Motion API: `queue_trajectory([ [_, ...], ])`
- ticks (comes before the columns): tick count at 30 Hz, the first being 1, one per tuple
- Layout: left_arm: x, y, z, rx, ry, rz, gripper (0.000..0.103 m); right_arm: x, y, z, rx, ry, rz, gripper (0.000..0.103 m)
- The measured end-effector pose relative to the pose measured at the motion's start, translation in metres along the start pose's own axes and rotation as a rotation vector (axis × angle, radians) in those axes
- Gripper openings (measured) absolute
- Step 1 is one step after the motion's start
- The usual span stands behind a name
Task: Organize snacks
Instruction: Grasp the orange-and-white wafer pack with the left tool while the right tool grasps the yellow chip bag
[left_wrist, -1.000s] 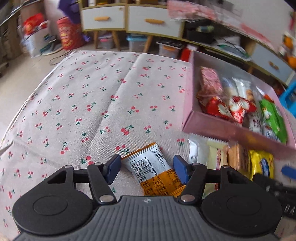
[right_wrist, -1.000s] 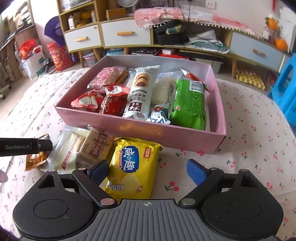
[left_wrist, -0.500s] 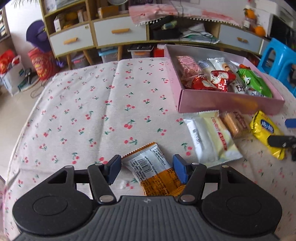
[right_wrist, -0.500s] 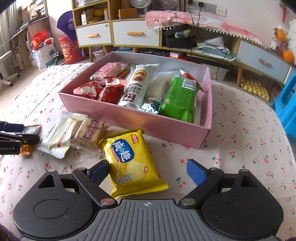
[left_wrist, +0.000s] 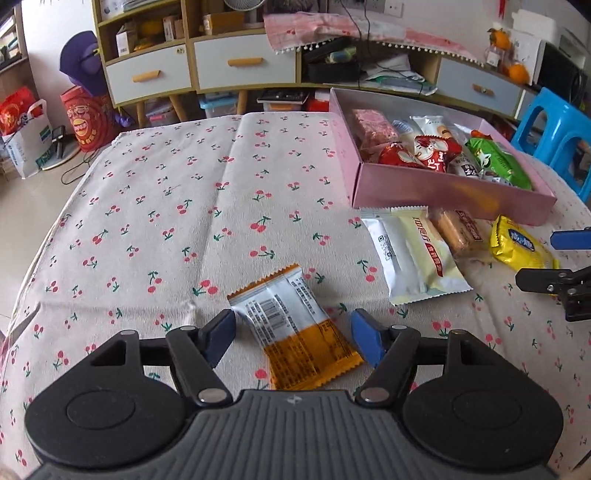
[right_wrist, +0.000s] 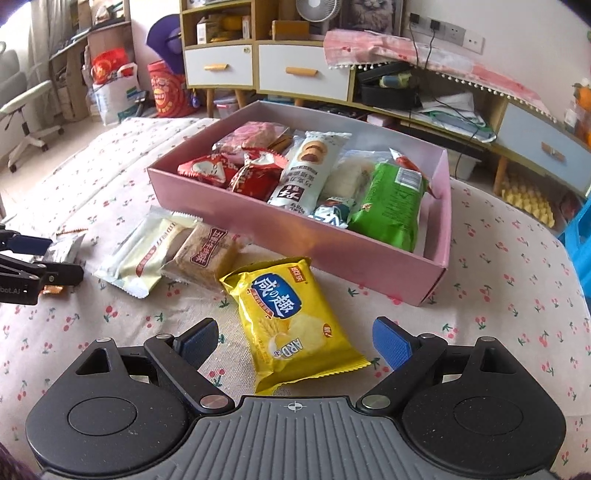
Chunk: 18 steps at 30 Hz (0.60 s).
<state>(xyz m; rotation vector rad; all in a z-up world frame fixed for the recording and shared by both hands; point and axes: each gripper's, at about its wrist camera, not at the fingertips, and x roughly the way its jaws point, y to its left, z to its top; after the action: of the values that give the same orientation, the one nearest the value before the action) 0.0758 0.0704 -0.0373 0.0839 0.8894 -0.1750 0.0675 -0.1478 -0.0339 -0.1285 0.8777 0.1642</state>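
Snack packets wait beside my pink box (right_wrist: 295, 236).
My left claw (left_wrist: 293, 332), just widening, straddles an orange-and-white packet (left_wrist: 295, 326) untouched; my right claw (right_wrist: 295, 341) gapes around a yellow packet (right_wrist: 291, 317).

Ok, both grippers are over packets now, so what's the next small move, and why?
Probably close the left gripper on the orange-and-white packet. Its jaws have just been opening and now straddle the packet without pressing it, and it lies flat on the cloth, farthest from the pink box. The right gripper is open over the yellow packet.

Bare cloth (left_wrist: 166, 206) left, pink box (left_wrist: 443, 192) blocking right
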Motion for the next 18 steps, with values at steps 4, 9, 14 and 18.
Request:
queue_trajectory([
  [4,-0.0005,0.002,0.0007,-0.081,0.002,0.029,0.063,0.0048,0.0017,-0.0009,-0.002,0.005,-0.002,0.092],
  [9,-0.0019,-0.0013,-0.0004,-0.123,-0.009,0.068,0.058,0.0084,0.0021,0.0003,0.0,0.002,-0.001,0.092],
  [14,-0.0034,-0.0027,0.0006,-0.148,-0.014,0.093,0.046,0.0084,0.0032,0.0038,0.012,-0.004,0.0,0.089],
  [18,-0.0043,-0.0024,0.0043,-0.178,-0.005,0.088,0.038,0.0101,0.0071,0.0065,0.002,0.006,-0.001,0.069],
])
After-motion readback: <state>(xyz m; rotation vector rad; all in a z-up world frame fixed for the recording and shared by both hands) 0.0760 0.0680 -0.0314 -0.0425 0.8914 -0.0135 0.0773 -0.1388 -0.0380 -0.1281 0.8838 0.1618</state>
